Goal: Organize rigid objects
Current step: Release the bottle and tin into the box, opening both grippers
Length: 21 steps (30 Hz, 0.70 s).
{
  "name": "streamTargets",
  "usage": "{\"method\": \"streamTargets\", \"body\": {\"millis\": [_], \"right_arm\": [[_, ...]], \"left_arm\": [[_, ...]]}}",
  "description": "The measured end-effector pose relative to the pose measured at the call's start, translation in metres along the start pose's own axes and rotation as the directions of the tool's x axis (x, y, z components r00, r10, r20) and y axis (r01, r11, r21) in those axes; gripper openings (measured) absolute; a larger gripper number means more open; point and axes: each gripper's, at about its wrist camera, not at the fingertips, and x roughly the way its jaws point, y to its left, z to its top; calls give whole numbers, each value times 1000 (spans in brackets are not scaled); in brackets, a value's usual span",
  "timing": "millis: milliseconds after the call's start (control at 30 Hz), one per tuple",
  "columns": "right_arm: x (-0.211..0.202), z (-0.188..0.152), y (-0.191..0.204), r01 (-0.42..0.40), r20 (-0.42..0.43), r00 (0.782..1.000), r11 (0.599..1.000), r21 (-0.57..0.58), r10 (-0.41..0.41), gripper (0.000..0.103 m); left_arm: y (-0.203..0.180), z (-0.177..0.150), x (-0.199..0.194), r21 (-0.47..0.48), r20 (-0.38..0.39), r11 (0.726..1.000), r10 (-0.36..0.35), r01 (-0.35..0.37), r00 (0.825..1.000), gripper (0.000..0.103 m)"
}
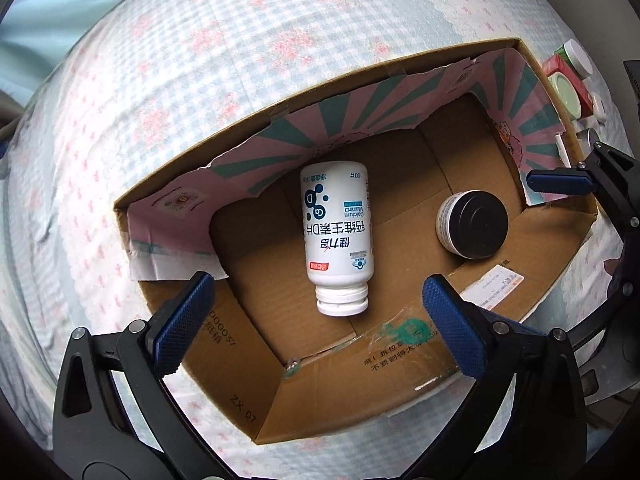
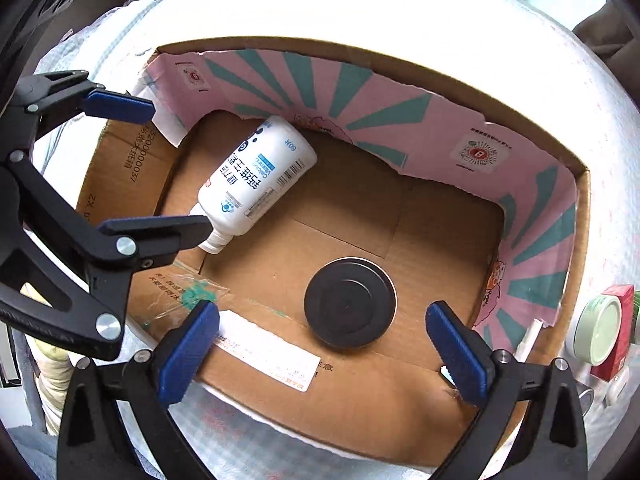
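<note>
Left gripper (image 1: pixel 316 312): jaws spread wide, holding nothing, positioned above the near wall of the cardboard box (image 1: pixel 256 400). White supplement bottle (image 1: pixel 336 232): lying on its side on the box floor directly ahead of this gripper, between the lines of its two fingers, cap end toward the gripper, not touched by either pad.

Right gripper (image 2: pixel 322 336): jaws spread wide, holding nothing, above the near box wall. Black-lidded jar (image 2: pixel 350 302): standing on the box floor just ahead, between the fingers, no contact visible. The bottle lies ahead to its left.

Outside the box, to the right of the right gripper: a green-lidded jar (image 2: pixel 600 328) beside a red carton (image 2: pixel 618 332)
</note>
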Motion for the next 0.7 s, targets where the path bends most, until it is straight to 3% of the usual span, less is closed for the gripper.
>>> {"method": "streamTargets", "body": {"millis": [433,567,700], "right_arm": [[-85,-18,5,74,109,991,997,32,-77,103],[-124,-37,16,95,156,982,994,52,-102,103],[-166,-60,21,130,195,970,988,79,-143,103]], "left_arm": [[-1,-41,-84,-67,111,998,6,2,994,103],[-6,-61,-123,-112,157,993,-28,46,987,103],[-15,-80,-169,-102,214,995,-1,24,977,103]]}}
